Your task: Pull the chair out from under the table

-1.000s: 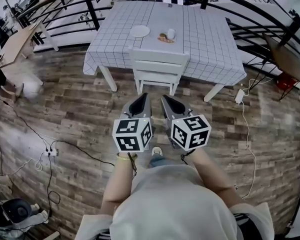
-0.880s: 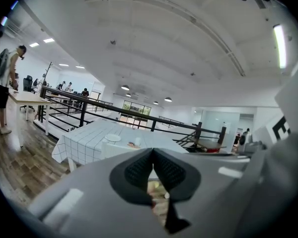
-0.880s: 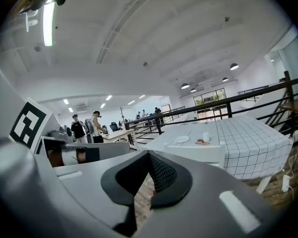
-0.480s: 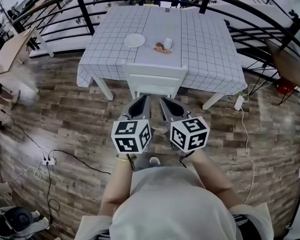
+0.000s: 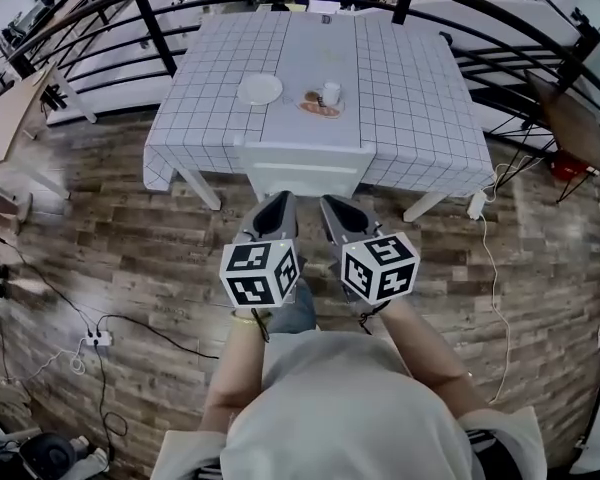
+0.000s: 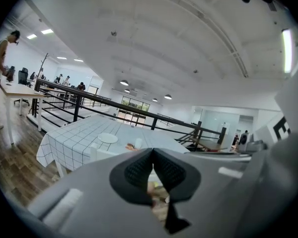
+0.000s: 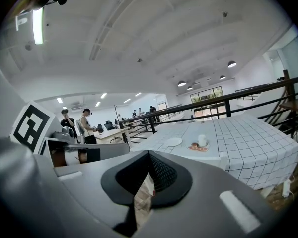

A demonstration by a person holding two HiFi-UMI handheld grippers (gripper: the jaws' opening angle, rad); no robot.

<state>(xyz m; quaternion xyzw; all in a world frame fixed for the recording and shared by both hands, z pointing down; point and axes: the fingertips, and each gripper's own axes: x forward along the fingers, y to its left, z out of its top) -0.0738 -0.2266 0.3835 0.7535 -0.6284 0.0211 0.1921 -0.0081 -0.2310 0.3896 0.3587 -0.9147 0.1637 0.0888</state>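
The white chair point(image 5: 305, 168) is tucked under the table point(image 5: 420, 118), which has a white checked cloth; only its backrest shows. My left gripper point(image 5: 276, 206) and right gripper point(image 5: 337, 210) hover side by side just short of the backrest, apart from it. Both are shut with nothing between the pads. In the left gripper view the shut left gripper point(image 6: 152, 153) points at the chair point(image 6: 102, 153). In the right gripper view the right gripper point(image 7: 149, 155) points toward the chair point(image 7: 213, 160) and table point(image 7: 258, 143).
On the table stand a white plate point(image 5: 260, 90), a cup point(image 5: 331, 93) and a small dish of food point(image 5: 320, 109). A black railing point(image 5: 160, 38) curves behind the table. Cables and a power strip point(image 5: 98, 339) lie on the wooden floor at left, a white plug point(image 5: 477, 205) at right.
The person has stepped forward with both grippers. The chair and table now lie closer, and the fingertips have come from well short of the chair to just before its backrest.
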